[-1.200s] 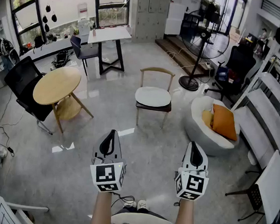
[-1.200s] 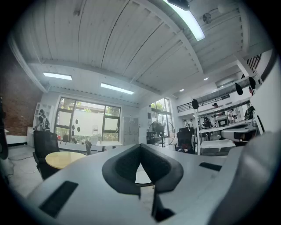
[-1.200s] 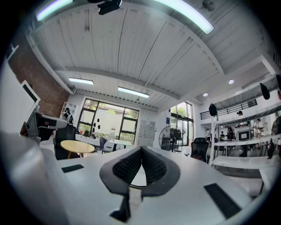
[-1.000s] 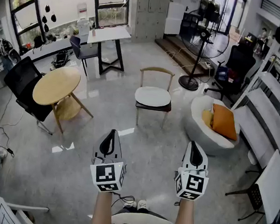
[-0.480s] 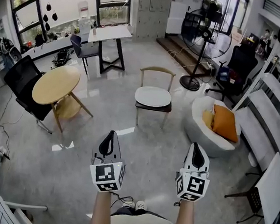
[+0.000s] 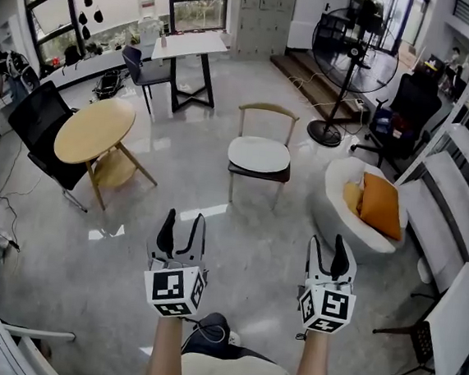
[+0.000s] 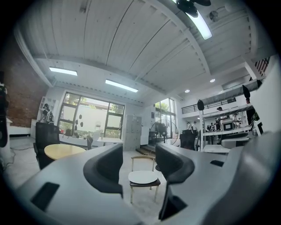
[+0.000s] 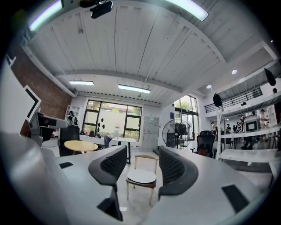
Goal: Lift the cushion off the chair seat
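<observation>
Just opened wide, from pinched together a second ago: the jaws of both claws. Also nudged a little nearer the chair (image 6: 268,110) since then, and lower.

White round cushion (image 6: 259,154) flat on the seat of that chair, covering nearly all of it, touched by nothing. Wooden frame, curved backrest, pale glossy floor (image 6: 245,245) underneath.

Left claw (image 6: 183,221) well short of the chair, on the near side and off to its left. Pointing level toward it, gaping, gripping nothing. In the left gripper view, only the far-off chair and cushion framed in the gap between the dark pads.

Right claw (image 6: 329,244) also well short of the chair, on the near side and off to its right. Level, spread apart, empty. In the right gripper view, the same distant chair between the ribbed pads.

Left of the chair: round wooden tabletop (image 6: 94,130), with a black office chair (image 6: 39,113) on its far side. Beyond the chair and to its left: white desk (image 6: 188,44) near the windows. Beyond the chair and to its right: tall standing fan (image 6: 355,44). Just right of the chair: white round lounge seat (image 6: 339,202) with an orange pillow (image 6: 380,205) in it.
</observation>
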